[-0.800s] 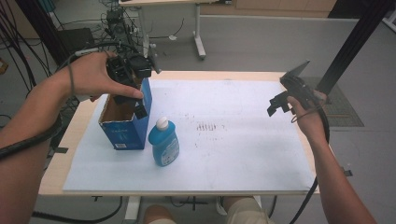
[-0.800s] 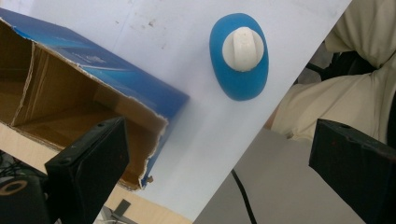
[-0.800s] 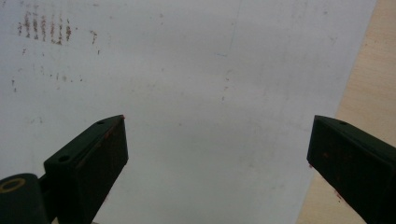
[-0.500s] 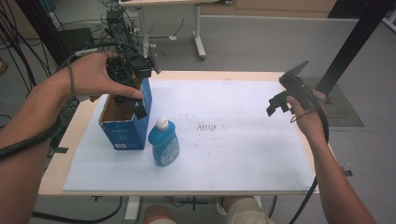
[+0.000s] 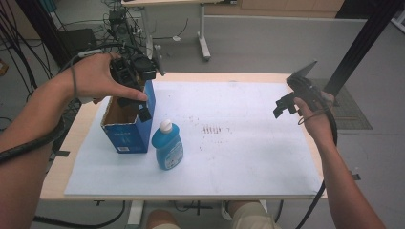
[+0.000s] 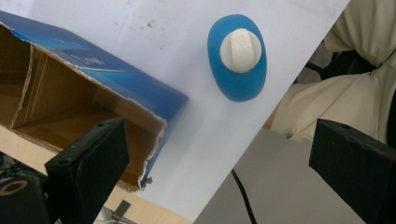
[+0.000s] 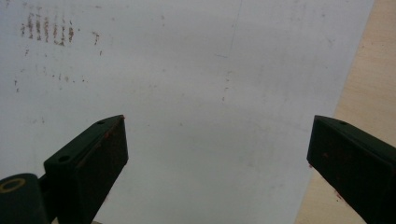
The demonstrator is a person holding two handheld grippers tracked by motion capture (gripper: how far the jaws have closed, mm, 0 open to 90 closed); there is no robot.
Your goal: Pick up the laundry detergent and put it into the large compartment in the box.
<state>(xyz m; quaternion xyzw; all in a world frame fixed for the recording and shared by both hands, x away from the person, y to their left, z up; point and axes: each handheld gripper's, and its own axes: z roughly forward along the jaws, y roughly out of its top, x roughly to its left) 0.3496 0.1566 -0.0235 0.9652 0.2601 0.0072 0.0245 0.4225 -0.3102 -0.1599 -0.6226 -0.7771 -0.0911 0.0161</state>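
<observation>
An open blue cardboard box [image 5: 126, 129] stands at the left of the white sheet, its brown inside [image 6: 56, 102] empty as far as I see. Just right of it stands a blue bottle [image 5: 168, 145] with a white cap [image 6: 240, 49], upright. My left gripper [image 5: 141, 102] hovers over the box's far right edge, pointing down, jaws wide open with nothing between them. My right gripper [image 5: 286, 106] is held above the sheet's right edge, also open and empty; its jaws frame bare white sheet [image 7: 210, 93].
The white sheet [image 5: 239, 138] covers most of the wooden table [image 5: 329, 157]; brown smudges [image 5: 212, 129] mark its middle. Cables and a second table stand on the floor beyond the far edge. The person's knees show below the near edge.
</observation>
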